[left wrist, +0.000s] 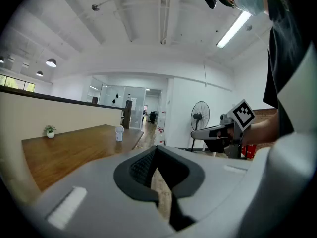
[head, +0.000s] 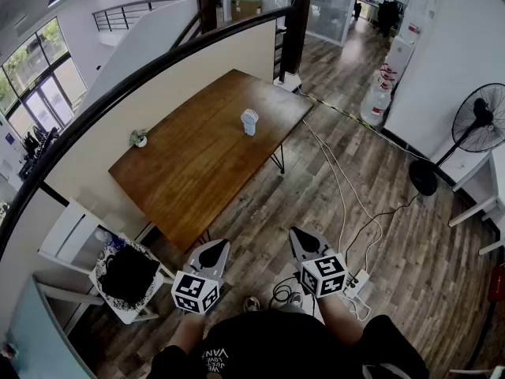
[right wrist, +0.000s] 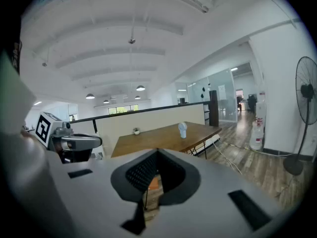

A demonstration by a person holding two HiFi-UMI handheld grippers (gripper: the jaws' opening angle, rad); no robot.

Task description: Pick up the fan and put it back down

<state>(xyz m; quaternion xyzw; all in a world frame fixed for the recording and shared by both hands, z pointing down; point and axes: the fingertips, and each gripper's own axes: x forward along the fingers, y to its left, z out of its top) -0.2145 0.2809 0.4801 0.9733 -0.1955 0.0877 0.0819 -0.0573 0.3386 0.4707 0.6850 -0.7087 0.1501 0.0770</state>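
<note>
Well beyond both tools (head: pixel 215 248) (head: pixel 301 234), fan (head: pixel 249 121)

The left gripper (head: pixel 221 245) and right gripper (head: pixel 297 232) are held side by side just in front of the torso, a little apart. Each points forward and slightly down. Both have their jaws pressed together, tips meeting, with nothing between them.

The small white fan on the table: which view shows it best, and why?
The head view: the fan stands clear and upright on the wooden table. Both gripper views show it smaller and farther off, from the side.
</note>
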